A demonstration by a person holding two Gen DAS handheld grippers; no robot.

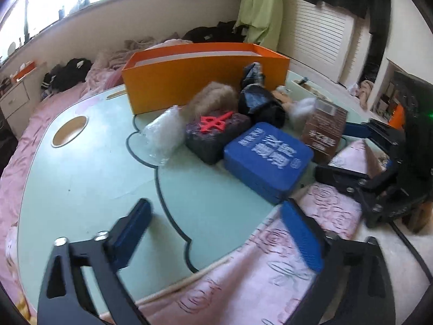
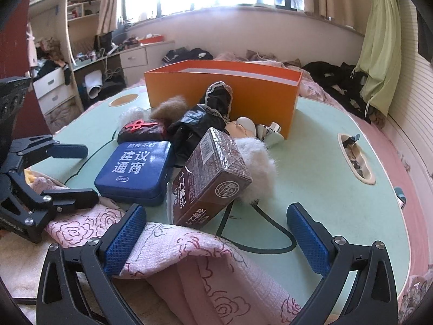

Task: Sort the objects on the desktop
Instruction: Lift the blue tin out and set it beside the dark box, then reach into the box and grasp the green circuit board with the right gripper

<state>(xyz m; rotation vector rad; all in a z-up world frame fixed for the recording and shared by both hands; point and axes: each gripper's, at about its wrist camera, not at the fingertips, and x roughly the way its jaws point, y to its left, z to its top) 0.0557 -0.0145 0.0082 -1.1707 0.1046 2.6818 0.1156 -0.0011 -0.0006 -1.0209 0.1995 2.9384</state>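
Observation:
An open orange box [image 1: 205, 81] [image 2: 216, 92] stands at the far side of the pale green table [image 1: 81, 184] [image 2: 324, 162]. In front of it lies a heap: a blue tin [image 1: 268, 159] [image 2: 135, 170], a tilted brown wrapped box [image 1: 324, 127] [image 2: 213, 173], a dark pouch [image 1: 213, 146] [image 2: 143, 135] with a red clip on top, a black plastic bag [image 1: 259, 100] [image 2: 194, 127], brown fluff [image 1: 213, 100] and white fluff [image 2: 257, 168]. My left gripper [image 1: 216, 224] [image 2: 75, 174] is open and empty near the tin. My right gripper [image 2: 216, 241] [image 1: 349, 151] is open just short of the brown box.
A pink flowered blanket [image 1: 257, 270] [image 2: 189, 257] drapes over the table's near edge under both grippers. Crumpled bubble wrap [image 1: 162, 132] lies left of the pouch. The table has cut-out holes [image 1: 70, 131] [image 2: 354, 157]. A black cable [image 2: 270, 246] loops on the table.

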